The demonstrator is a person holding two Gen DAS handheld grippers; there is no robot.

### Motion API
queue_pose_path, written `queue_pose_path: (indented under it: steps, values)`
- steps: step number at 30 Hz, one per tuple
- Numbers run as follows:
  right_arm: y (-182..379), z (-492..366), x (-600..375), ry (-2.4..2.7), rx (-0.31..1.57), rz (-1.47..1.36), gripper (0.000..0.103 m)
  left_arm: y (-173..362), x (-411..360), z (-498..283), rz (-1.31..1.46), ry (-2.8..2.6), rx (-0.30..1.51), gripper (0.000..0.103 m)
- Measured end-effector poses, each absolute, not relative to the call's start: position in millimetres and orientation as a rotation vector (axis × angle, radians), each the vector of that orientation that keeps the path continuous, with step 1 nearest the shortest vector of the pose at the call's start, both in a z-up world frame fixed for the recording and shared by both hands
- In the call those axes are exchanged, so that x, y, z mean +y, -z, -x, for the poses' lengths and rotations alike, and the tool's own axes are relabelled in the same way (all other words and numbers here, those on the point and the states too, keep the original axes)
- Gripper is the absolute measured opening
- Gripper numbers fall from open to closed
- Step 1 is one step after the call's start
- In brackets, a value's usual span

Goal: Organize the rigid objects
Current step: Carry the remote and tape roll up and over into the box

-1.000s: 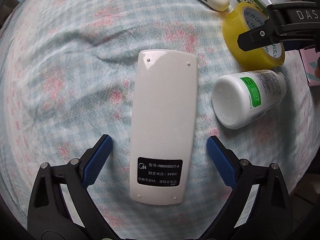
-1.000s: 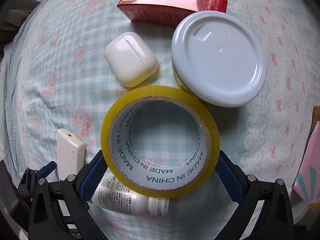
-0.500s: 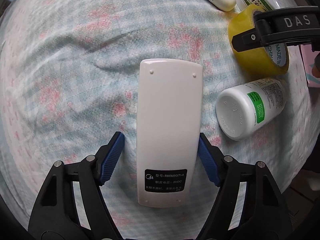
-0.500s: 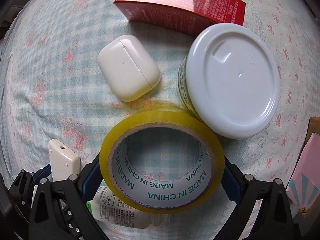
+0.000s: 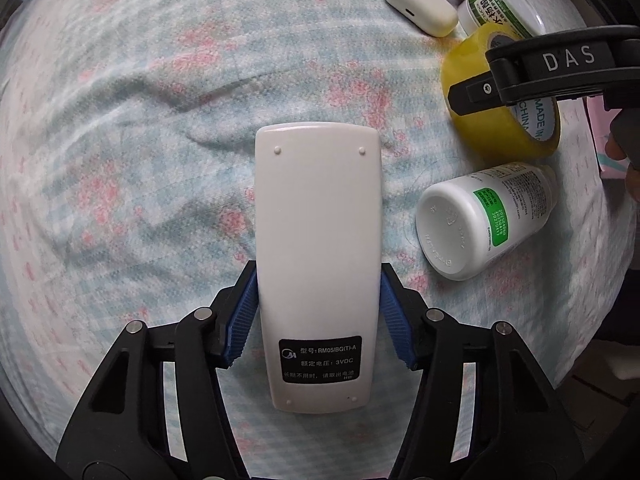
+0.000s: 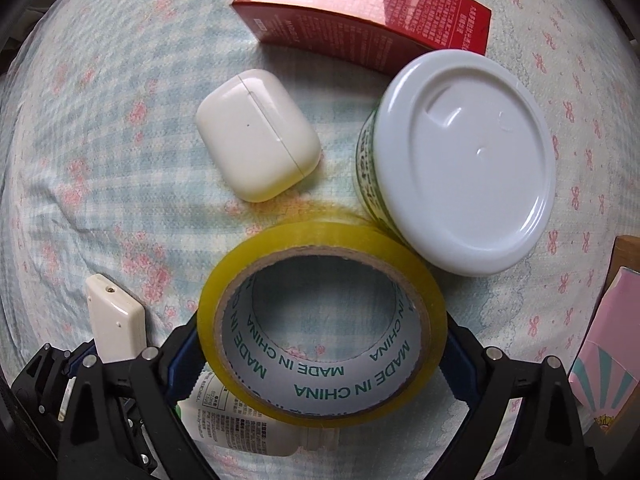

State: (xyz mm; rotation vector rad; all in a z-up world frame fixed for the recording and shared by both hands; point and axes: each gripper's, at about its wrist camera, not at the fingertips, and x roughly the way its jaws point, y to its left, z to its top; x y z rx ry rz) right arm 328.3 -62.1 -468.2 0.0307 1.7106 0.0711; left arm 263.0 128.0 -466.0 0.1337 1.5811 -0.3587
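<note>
A white remote control (image 5: pixel 318 264) lies back side up on the blue-and-pink cloth. My left gripper (image 5: pixel 318 316) is shut on its lower half, blue pads against both long edges. The remote's far end also shows in the right wrist view (image 6: pixel 116 326). My right gripper (image 6: pixel 322 344) is shut on a yellow tape roll (image 6: pixel 320 320), tilted and lifted a little off the cloth. The roll and the right gripper's finger show in the left wrist view (image 5: pixel 500 128).
A white pill bottle (image 5: pixel 484 220) lies on its side right of the remote. A white earbud case (image 6: pixel 258 134), a white-lidded jar (image 6: pixel 464 164) and a red box (image 6: pixel 364 14) stand beyond the tape. A pink box (image 6: pixel 604 364) is at the right edge.
My left gripper moved forward and closed on the remote. My right gripper closed on the tape roll and tilted it up toward the jar.
</note>
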Motion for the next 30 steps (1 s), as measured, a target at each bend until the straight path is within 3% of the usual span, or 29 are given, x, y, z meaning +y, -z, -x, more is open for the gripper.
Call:
queue_pose_path:
  steps: [14,22,30]
  values:
    - [410.0,-319.0,-29.5,-0.124,1.597,0.024,0.096,412.3,181.9,-252.3,0.066,0.313,1.495,0.054]
    - [336.6,-302.3,-27.5,-0.159,1.509,-0.037,0.096,347.7,194.0,-235.0,0.078,0.328,1.427,0.054]
    - [251.9,-267.3,-77.9,-0.178,1.383,-0.174,0.096,280.7,141.5,-230.1,0.039,0.378,1.330,0.054]
